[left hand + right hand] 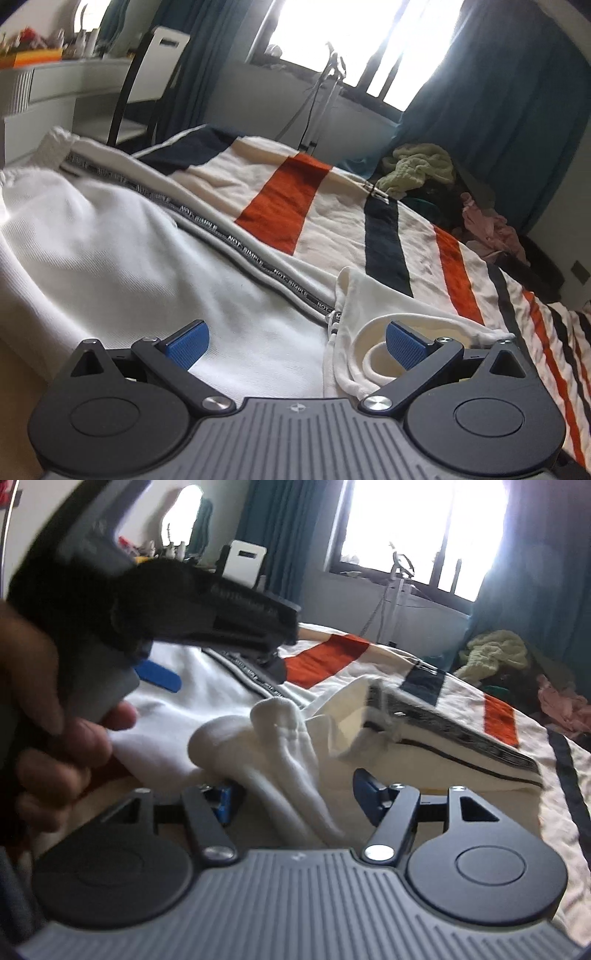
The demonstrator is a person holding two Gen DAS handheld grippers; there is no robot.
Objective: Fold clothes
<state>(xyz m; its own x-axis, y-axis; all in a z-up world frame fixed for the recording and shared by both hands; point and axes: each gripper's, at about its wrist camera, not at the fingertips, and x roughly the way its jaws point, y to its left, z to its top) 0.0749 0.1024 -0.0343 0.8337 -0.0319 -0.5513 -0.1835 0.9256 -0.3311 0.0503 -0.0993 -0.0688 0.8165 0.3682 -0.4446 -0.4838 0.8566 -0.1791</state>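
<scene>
Striped bedspread (pixel 280 206) carries a white zip jacket (pixel 110 251), its zipper (pixel 243 254) running diagonally away from the wide-apart left gripper (pixel 295 345); right gripper (pixel 291 794) stands apart around bunched fabric.

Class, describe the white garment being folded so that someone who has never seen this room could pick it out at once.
Start at the bed, covered by a cream blanket with orange and navy blocks. The white zip-up top lies spread across its near side. Unlike the crumpled green and pink clothes heaped by the curtain, it lies fairly flat and carries a dark zip tape printed NOT SIMPLE.
</scene>
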